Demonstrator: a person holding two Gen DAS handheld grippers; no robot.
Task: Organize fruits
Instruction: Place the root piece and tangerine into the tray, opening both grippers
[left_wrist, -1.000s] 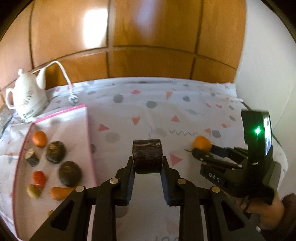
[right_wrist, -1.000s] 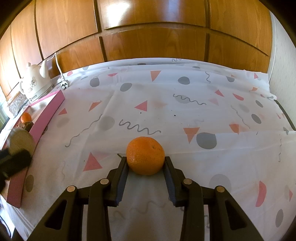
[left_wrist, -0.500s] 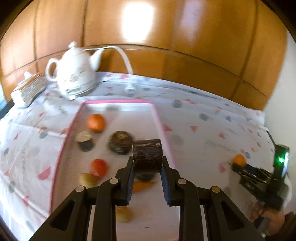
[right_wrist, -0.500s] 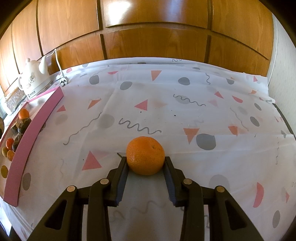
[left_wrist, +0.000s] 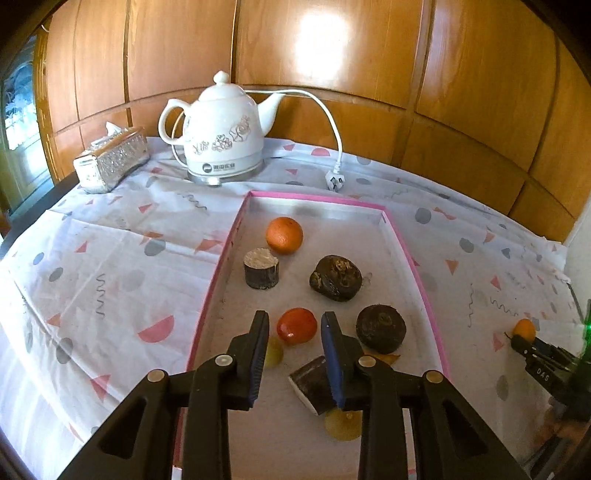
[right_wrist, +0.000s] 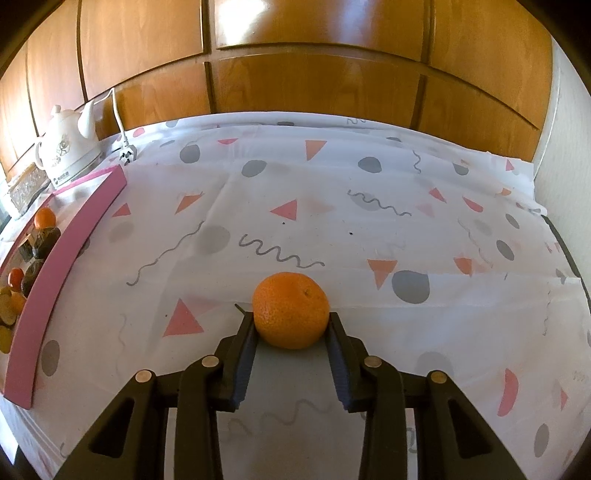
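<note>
Now that my left gripper (left_wrist: 295, 354) has just spread its fingers, the dark chunk (left_wrist: 312, 386) lies dropped in the pink tray (left_wrist: 413, 258); my right gripper (right_wrist: 291, 339) pinches the orange (right_wrist: 291, 311) on the tablecloth (right_wrist: 332, 206), next to go.

Domestic interior, probably a dining area: a counter under a patterned tablecloth (right_wrist: 332, 206), warm wood wall panelling (left_wrist: 332, 74) behind, with a white ceramic electric kettle (left_wrist: 221, 136) and a glittery tissue box (left_wrist: 110, 160) at 11 o'clock.

Black fingers (left_wrist: 258, 347) with blue pads and silver screws.
</note>
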